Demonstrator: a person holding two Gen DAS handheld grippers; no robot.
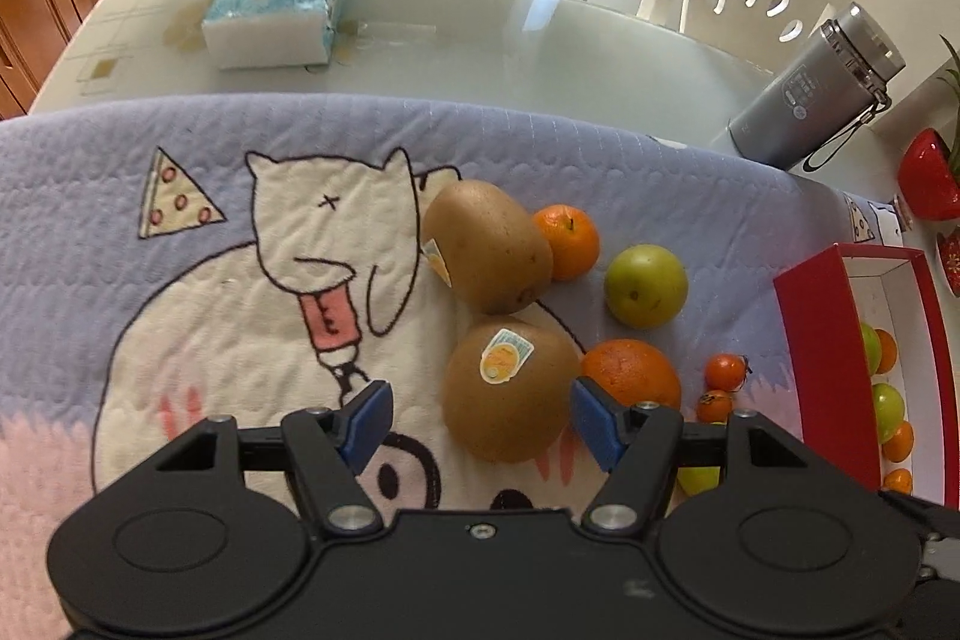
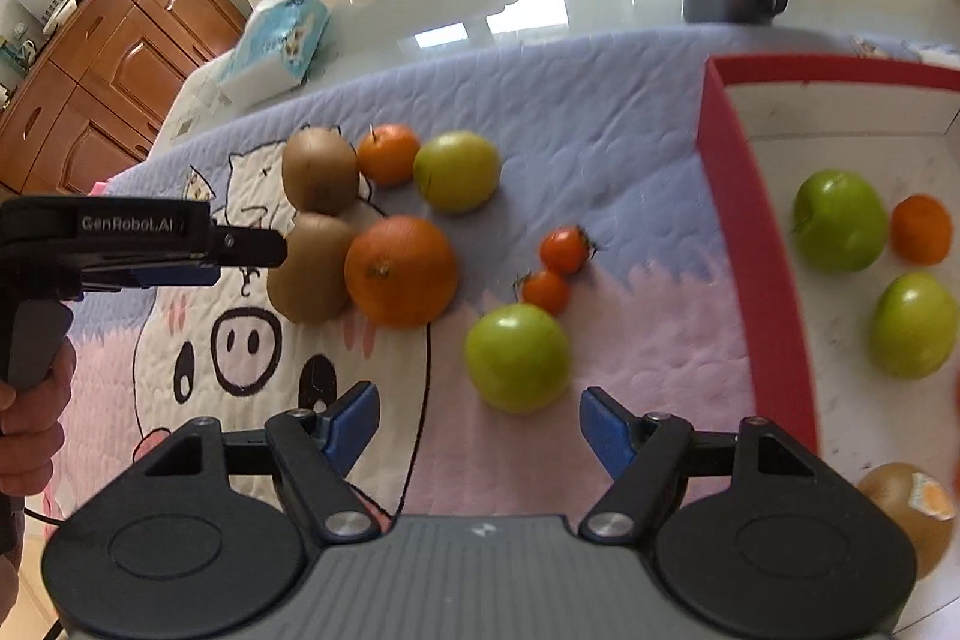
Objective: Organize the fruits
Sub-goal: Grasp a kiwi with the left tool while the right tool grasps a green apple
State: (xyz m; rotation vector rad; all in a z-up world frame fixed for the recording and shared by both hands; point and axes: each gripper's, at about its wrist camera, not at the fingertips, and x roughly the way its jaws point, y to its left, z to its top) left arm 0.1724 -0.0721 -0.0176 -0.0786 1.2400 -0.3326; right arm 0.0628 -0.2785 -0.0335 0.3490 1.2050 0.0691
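Here the left gripper (image 1: 480, 421) has its jaws spread wide on either side of the near kiwi (image 1: 509, 388), low in the middle of the left wrist view; the blue pads (image 1: 367, 415) look close to its skin, but I cannot tell whether either touches it. The right gripper (image 2: 480, 427) is likewise spread and holds nothing, with a green apple (image 2: 517, 357) just ahead of its fingertips.

Pressed against the near kiwi's right side is a big orange (image 1: 630, 376), and a second kiwi (image 1: 487, 247) lies just above it, against a small tangerine (image 1: 567, 241). Further right sit another green fruit (image 1: 645, 285) and two cherry tomatoes (image 1: 723, 382), all on the cartoon blanket (image 1: 180, 310).

The red box (image 1: 804, 340) at the right edge already holds several green and orange fruits, so sorting looks partly done. The step in hand seems to be picking the near kiwi; next, the left jaws should close gently without shoving the orange.

In the right wrist view, the left gripper reaches in level from the left edge, gripped by a hand (image 2: 30, 400) at the lower left.
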